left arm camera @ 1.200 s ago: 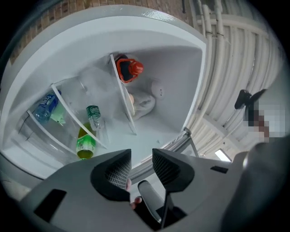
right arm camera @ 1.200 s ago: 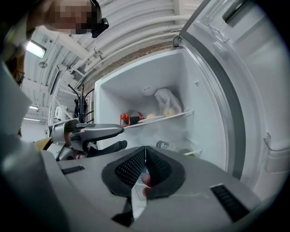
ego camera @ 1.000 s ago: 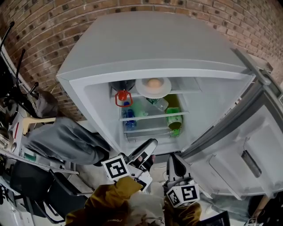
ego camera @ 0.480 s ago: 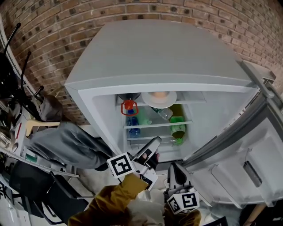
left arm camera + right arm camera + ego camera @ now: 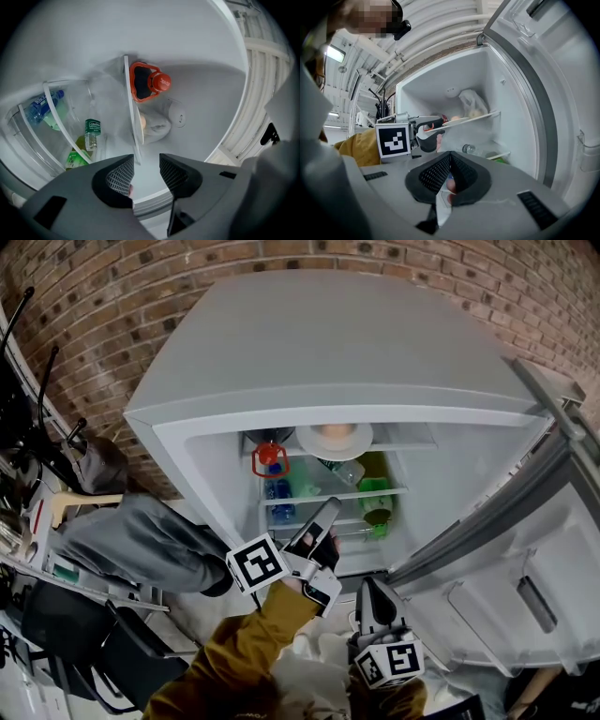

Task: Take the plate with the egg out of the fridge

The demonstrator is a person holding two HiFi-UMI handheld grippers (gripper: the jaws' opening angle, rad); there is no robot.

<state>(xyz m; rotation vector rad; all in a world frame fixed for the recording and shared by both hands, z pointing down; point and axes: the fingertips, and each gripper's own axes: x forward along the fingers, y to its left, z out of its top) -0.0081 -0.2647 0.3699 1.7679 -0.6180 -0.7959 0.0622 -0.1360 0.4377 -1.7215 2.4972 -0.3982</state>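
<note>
A white plate with an egg on it rests on the top shelf of the open fridge. My left gripper is raised in front of the fridge opening, below the plate and apart from it. Its jaws have just been opening and stand open with nothing between them. In the left gripper view the plate shows edge-on straight beyond the left gripper, the egg beside it. My right gripper hangs lower, outside the fridge, shut. The right gripper view shows the plate on its shelf.
A red-capped jug stands left of the plate. Below are a blue bottle and green bottles on glass shelves. The fridge door hangs open at the right. A grey cloth and clutter lie at the left, a brick wall behind.
My left gripper has moved up and forward toward the fridge opening. The right gripper has kept still.
</note>
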